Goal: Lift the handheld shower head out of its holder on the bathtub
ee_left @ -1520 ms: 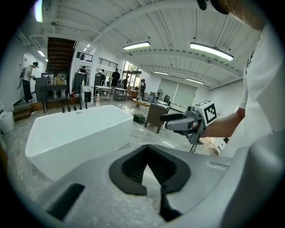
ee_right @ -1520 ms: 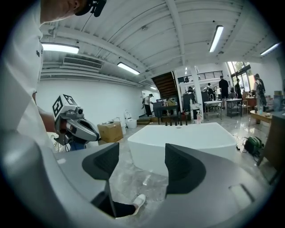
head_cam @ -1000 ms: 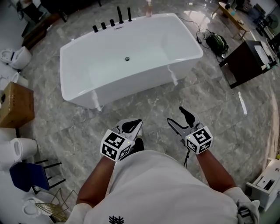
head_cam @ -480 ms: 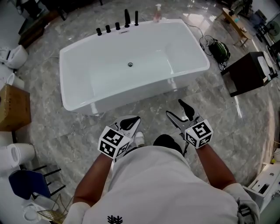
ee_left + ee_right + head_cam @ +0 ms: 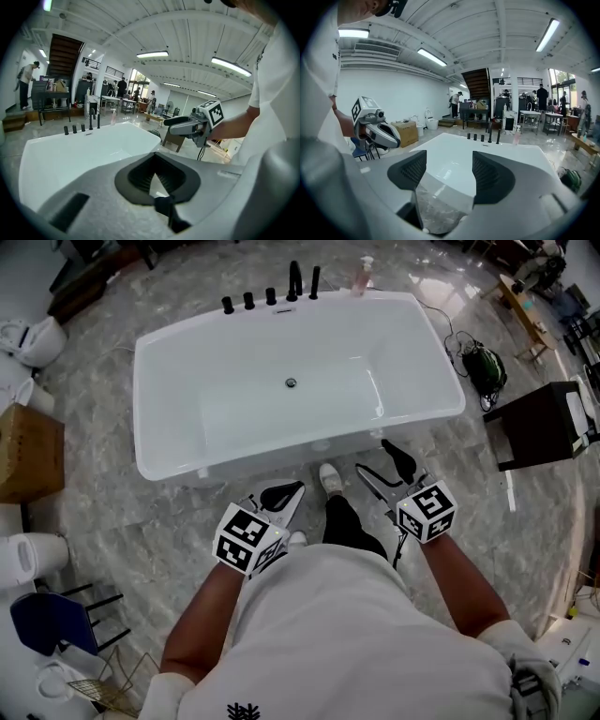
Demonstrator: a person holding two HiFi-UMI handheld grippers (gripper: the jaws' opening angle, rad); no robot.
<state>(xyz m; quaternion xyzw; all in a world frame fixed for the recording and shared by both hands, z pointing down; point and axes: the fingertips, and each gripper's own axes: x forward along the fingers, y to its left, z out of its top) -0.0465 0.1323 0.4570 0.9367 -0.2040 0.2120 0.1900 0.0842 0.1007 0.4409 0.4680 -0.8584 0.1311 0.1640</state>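
Slim black rod-shaped handheld shower head (image 5: 314, 282) stands upright, long axis vertical, on the far rim of the white rectangular bathtub (image 5: 234, 395). It is well apart from both grippers, across the basin. Left gripper (image 5: 286, 491) jaws together, empty; right gripper (image 5: 381, 465) jaws apart, empty.

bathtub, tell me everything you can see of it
The bathtub is white, glossy and rectangular with rounded corners, standing free on the grey marble floor. It looks empty, with a small round drain in its bottom. A row of black fittings stands on the far rim, a pink bottle beside them.
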